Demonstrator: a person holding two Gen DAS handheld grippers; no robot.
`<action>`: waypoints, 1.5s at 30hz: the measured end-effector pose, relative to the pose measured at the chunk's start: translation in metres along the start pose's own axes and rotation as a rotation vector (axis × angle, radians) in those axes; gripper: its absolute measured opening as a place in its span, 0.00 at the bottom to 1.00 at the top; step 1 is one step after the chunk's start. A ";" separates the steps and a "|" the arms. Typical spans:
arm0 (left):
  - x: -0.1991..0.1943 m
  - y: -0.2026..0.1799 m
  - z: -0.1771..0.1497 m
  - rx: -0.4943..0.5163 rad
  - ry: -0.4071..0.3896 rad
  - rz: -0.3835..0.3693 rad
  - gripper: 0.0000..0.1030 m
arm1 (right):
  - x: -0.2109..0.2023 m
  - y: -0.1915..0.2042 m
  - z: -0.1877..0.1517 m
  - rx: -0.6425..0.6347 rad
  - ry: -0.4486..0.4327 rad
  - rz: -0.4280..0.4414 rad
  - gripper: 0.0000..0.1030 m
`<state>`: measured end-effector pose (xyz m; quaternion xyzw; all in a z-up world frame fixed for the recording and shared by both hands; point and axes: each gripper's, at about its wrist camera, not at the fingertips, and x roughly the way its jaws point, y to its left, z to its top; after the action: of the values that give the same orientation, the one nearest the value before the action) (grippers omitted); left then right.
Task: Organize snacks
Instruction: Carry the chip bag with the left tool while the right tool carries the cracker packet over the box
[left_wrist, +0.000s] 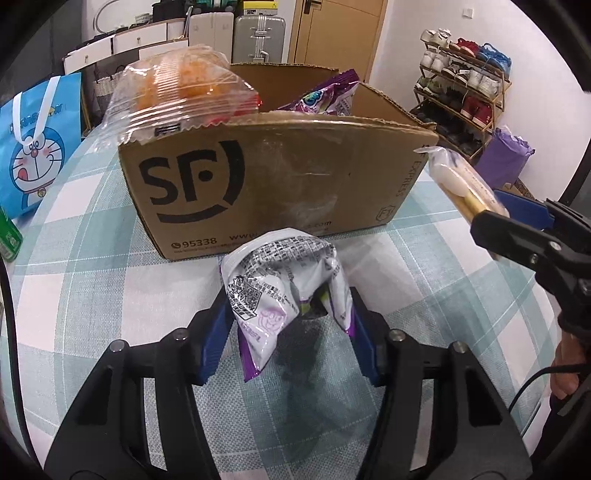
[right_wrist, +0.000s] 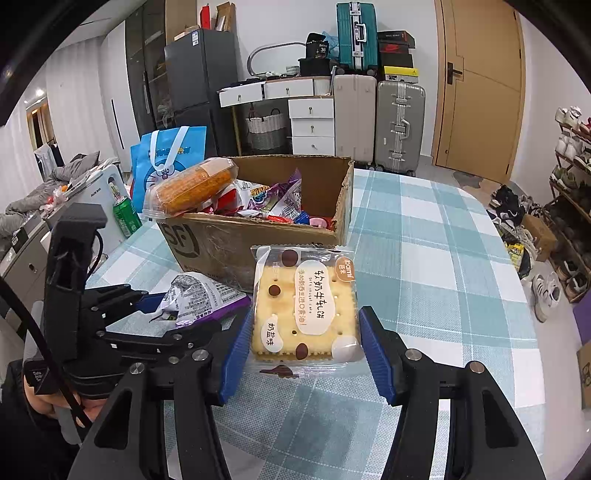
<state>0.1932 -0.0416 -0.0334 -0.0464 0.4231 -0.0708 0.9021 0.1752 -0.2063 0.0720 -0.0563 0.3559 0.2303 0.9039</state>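
Holding a crumpled white-and-purple foil snack packet (left_wrist: 288, 291) pinched in the left gripper (left_wrist: 291, 354) and a flat clear-wrapped yellow cracker sandwich (right_wrist: 306, 306) clamped in the right gripper (right_wrist: 304, 354), both hover above the checked tablecloth (left_wrist: 92, 258) just before the open brown cardboard box (left_wrist: 280, 177), the left nearer its front wall.

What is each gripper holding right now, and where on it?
Left gripper pinches the white-and-purple snack pouch by its lower sides. Right gripper clamps the cracker packet by its two side edges.
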 end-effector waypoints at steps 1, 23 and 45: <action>-0.002 0.000 -0.001 -0.002 -0.001 -0.010 0.54 | 0.000 0.000 0.000 0.000 0.000 0.001 0.56; -0.085 0.001 0.010 0.058 -0.126 -0.029 0.54 | -0.019 -0.010 0.006 0.039 -0.075 0.011 0.56; -0.125 0.005 0.083 0.065 -0.200 -0.009 0.54 | -0.016 -0.004 0.012 0.061 -0.134 0.057 0.56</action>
<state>0.1788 -0.0141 0.1137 -0.0259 0.3280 -0.0836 0.9406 0.1738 -0.2126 0.0917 -0.0031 0.3031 0.2482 0.9201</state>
